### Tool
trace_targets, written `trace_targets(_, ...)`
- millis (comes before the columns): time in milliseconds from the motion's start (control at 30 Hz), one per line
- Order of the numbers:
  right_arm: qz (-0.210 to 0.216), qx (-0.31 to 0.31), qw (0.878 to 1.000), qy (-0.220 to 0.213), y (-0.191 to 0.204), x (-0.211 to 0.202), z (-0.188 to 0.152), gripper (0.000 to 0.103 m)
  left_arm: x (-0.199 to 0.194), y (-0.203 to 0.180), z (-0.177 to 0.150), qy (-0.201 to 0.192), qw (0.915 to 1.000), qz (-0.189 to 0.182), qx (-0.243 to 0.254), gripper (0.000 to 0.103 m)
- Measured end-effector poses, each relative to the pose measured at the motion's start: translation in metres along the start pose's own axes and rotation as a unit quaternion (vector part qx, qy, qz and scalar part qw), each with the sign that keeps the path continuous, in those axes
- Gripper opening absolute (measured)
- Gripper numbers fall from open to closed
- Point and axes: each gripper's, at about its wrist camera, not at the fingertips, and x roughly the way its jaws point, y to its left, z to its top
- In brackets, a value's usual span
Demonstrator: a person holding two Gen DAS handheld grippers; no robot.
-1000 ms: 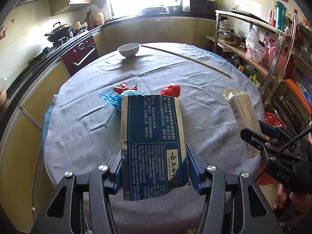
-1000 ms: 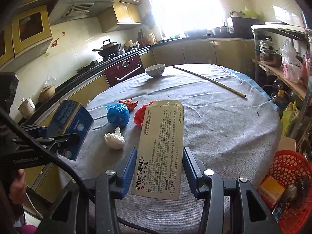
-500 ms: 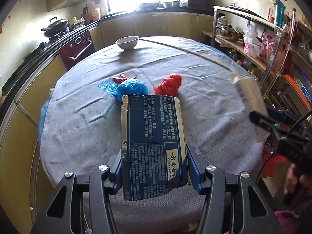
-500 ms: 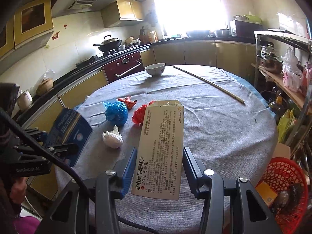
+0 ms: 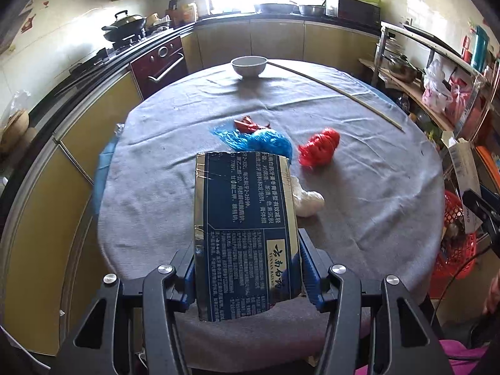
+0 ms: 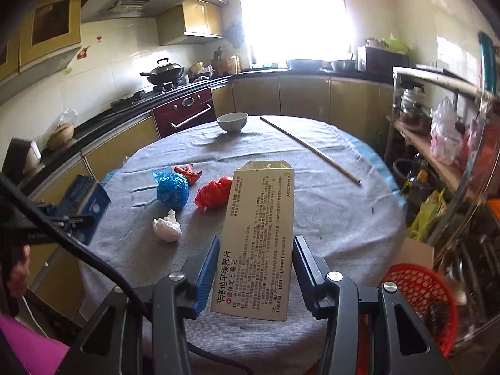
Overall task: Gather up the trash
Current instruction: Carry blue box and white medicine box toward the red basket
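My left gripper (image 5: 247, 247) is shut on a dark blue carton (image 5: 243, 231) and holds it above the near edge of the round table (image 5: 359, 187). My right gripper (image 6: 254, 250) is shut on a beige medicine box (image 6: 259, 234) near the table's right front, above and left of the red trash basket (image 6: 422, 300). On the cloth lie a blue bag wad (image 6: 172, 189), a red bag wad (image 6: 214, 192), a small red scrap (image 6: 189, 172) and a white tissue wad (image 6: 167, 226). In the left wrist view the tissue (image 5: 307, 200) is partly hidden behind the carton.
A white bowl (image 6: 232, 122) and a long thin stick (image 6: 309, 148) lie at the table's far side. Counters with a stove run along the left (image 6: 162, 76). A cluttered metal shelf rack (image 6: 443, 131) stands right, beside the basket (image 5: 453, 237).
Both grippers have pulled back and risen from the table with their boxes still held. The right gripper has shifted further right toward the basket. The white tissue now shows in the left view.
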Motion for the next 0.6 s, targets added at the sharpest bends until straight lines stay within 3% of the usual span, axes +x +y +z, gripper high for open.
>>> trace_targets(600, 0.013, -0.015, 1.000, 0.007, 0.021, 0.003, 0.006, 0.050, -0.007, 0.020, 0.006, -0.022, 0.9996, 0.010, -0.012, 0.056)
